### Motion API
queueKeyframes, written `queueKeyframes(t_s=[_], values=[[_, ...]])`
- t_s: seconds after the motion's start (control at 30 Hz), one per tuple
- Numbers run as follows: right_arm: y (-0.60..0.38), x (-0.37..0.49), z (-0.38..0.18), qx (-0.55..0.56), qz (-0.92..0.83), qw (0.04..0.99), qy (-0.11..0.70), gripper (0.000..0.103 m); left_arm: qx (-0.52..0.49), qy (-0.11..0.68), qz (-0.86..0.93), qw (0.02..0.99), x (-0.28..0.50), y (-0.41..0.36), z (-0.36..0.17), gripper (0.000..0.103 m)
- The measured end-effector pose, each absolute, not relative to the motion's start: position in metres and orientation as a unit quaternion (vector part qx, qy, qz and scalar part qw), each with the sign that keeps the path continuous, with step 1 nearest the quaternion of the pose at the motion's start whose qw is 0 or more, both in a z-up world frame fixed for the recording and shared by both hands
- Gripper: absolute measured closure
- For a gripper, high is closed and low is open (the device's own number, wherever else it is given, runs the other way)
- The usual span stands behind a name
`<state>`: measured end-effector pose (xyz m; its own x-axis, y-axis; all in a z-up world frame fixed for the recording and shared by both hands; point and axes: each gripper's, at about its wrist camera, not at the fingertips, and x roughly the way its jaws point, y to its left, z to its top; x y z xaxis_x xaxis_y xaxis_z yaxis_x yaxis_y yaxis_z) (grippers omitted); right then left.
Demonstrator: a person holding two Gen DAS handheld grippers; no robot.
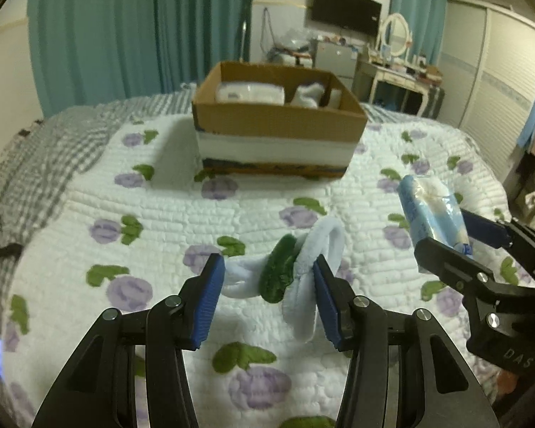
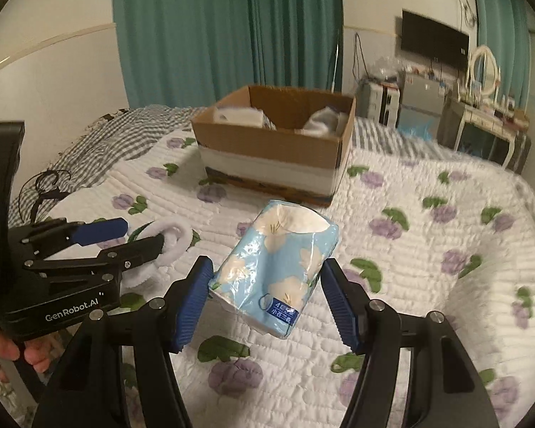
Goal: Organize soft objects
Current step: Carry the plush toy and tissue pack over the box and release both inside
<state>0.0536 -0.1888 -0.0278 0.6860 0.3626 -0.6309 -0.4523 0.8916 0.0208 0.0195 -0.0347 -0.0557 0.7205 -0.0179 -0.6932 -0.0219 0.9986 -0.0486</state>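
Observation:
A bundle of fuzzy hair ties, pale blue, white and dark green (image 1: 285, 274), hangs between the fingers of my left gripper (image 1: 269, 299), which is shut on it just above the quilt. The bundle also shows in the right wrist view (image 2: 167, 242). My right gripper (image 2: 265, 299) is shut on a blue floral tissue pack (image 2: 278, 267), lifted off the bed; the pack also shows in the left wrist view (image 1: 433, 214). A cardboard box (image 1: 278, 121) stands further back on the bed, with white soft items inside; it also shows in the right wrist view (image 2: 267, 142).
The bed carries a white quilt with purple flowers (image 1: 160, 214) and a grey checked blanket (image 1: 53, 149) at the left. Teal curtains hang behind. A dresser with a mirror (image 1: 396, 53) and a wall TV stand at the back right.

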Motion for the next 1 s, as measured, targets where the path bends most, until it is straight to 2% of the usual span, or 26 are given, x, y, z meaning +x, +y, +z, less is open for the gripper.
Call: queueKeyframes(t_s=[0.33,0.57,0.8,1.0], values=[[-0.195,0.029,0.042,-0.101,0.218,0.935,0.261,0.04,-0.011,0.343,0.015,0.939,0.01,-0.035,-0.003,0.054],[-0.204,0.051,0.089,-0.081,0.223,0.942,0.239,0.04,0.009,0.306,0.008,0.952,0.024,-0.039,0.031,0.054],[-0.198,0.096,0.114,-0.079,0.236,0.943,0.222,0.04,0.006,0.288,0.007,0.958,0.071,-0.034,0.055,0.054],[-0.183,0.146,0.122,-0.078,0.239,0.942,0.224,0.04,-0.037,0.301,0.002,0.953,0.135,-0.017,0.059,0.054]])
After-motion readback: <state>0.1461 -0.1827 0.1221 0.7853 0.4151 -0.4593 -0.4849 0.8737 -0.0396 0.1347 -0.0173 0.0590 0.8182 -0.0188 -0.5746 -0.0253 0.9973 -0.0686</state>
